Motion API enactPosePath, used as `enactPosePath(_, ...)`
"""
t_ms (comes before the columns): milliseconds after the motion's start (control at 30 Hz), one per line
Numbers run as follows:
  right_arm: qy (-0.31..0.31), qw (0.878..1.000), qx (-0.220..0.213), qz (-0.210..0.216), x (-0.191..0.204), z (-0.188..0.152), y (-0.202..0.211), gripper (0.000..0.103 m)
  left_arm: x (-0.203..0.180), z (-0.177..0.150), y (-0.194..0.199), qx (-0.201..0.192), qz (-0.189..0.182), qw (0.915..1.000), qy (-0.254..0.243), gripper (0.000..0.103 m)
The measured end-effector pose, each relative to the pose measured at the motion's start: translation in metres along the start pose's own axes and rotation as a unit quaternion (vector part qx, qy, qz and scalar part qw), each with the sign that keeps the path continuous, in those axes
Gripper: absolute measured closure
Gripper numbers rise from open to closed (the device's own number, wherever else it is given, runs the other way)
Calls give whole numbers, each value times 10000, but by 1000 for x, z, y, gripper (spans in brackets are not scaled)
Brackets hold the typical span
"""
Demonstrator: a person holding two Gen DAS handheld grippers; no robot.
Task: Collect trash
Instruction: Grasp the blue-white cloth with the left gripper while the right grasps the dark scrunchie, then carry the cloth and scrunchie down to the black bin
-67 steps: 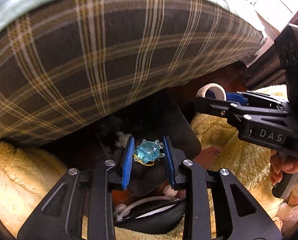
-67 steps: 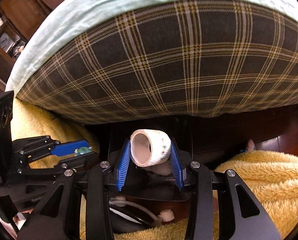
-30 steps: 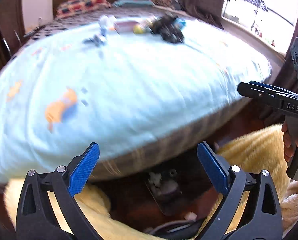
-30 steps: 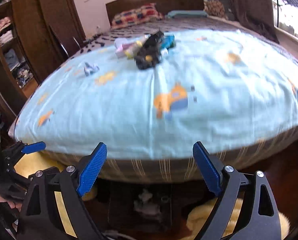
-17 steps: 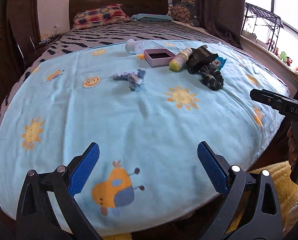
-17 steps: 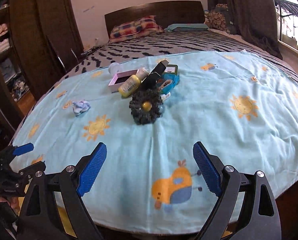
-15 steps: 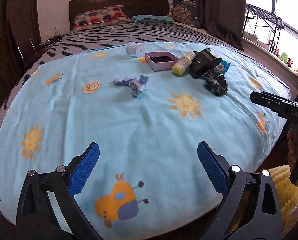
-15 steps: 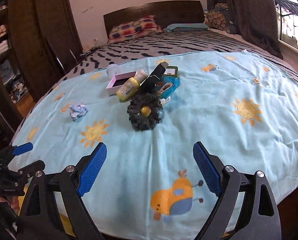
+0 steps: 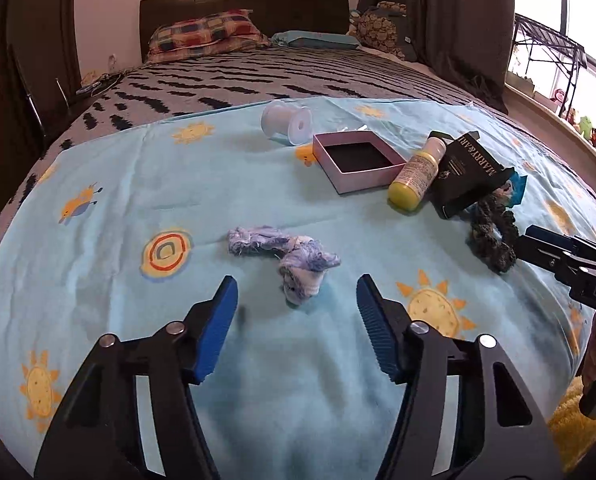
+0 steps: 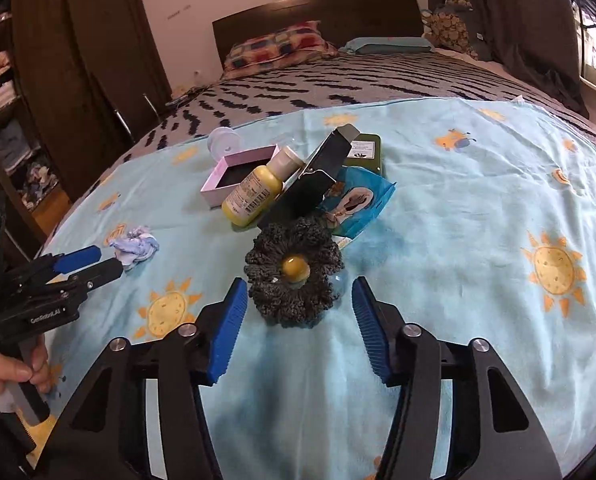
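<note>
My two wrist views: both angled down over the bed's [image 9: 98, 208] foot edge toward the headboard [image 10: 318, 12], sharing its clutter.

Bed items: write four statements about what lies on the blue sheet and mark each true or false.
1. The pink box lies open, its dark inside showing. True.
2. The yellow bottle stands upright. False: it lies on its side against the pink box.
3. The crumpled blue-white cloth lies apart from the other items. True.
4. The right gripper grips the dark crocheted flower. False: its jaws are closing, not yet pressing the flower.
</note>
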State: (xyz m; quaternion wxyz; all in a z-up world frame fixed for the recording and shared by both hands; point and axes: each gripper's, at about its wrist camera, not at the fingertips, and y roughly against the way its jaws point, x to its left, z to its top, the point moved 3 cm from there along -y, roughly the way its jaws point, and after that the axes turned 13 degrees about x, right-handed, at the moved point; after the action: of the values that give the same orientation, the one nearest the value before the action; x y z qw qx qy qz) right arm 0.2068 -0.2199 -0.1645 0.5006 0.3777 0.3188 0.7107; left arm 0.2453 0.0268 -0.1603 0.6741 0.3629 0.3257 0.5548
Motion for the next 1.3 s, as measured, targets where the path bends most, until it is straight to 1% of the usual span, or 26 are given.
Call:
enactPosePath(67,-60,10000,47,-20,-4,2,-6,52,-1,5,-8,47,-24,10000,-12,52)
enactPosePath(133,-99,9999,98,35,-7,3,-12,56,-2,8,-15,116,-98,9999,-23,60)
enactPosePath(167,-98,9999,110,49,-7,4,-14,58,-2,10,-18,167,-144,9998,-29,67)
enactPosePath(200,-84,9999,120,42,-6,4,-15,63,-3,11,-21,205,-175,9996,-34,74)
enactPosePath(233,-62,9999,142,34,-5,4,-17,68,-3,12,-23,243,-206,9995,-40,78)
enactPosePath(267,-43,9998,164,37,-4,5,-19,69,-3,12,-24,266,-242,9993,-42,80)
enactPosePath(300,-22,9999,165,41,-3,5,-20,72,-3,12,-24,258,-257,9993,-40,80)
enactPosePath(333,4,9999,152,32,-1,5,-19,79,-3,11,-22,243,-272,9993,-38,81)
enactPosePath(367,46,9999,115,24,1,4,-17,81,-3,10,-20,215,-289,9993,-41,81)
enactPosePath(567,243,9997,-90,-1,13,-4,8,81,-9,-2,-1,121,-240,9995,-150,82)
enactPosePath(800,337,9989,-326,-63,20,-23,48,81,-24,-28,45,-163,-306,9991,-231,82)
enactPosePath(933,470,9978,-453,-84,30,-41,72,81,-35,-46,71,-298,-348,9985,-309,82)
enactPosePath(1067,579,9969,-521,-53,40,-63,93,81,-46,-65,93,-372,-485,9976,-334,82)
enactPosePath(1167,633,9968,-490,-25,43,-85,105,81,-55,-85,105,-387,-584,9969,-354,82)
enactPosePath(1300,633,9973,-359,-20,43,-118,116,81,-65,-115,114,-304,-740,9962,-352,82)
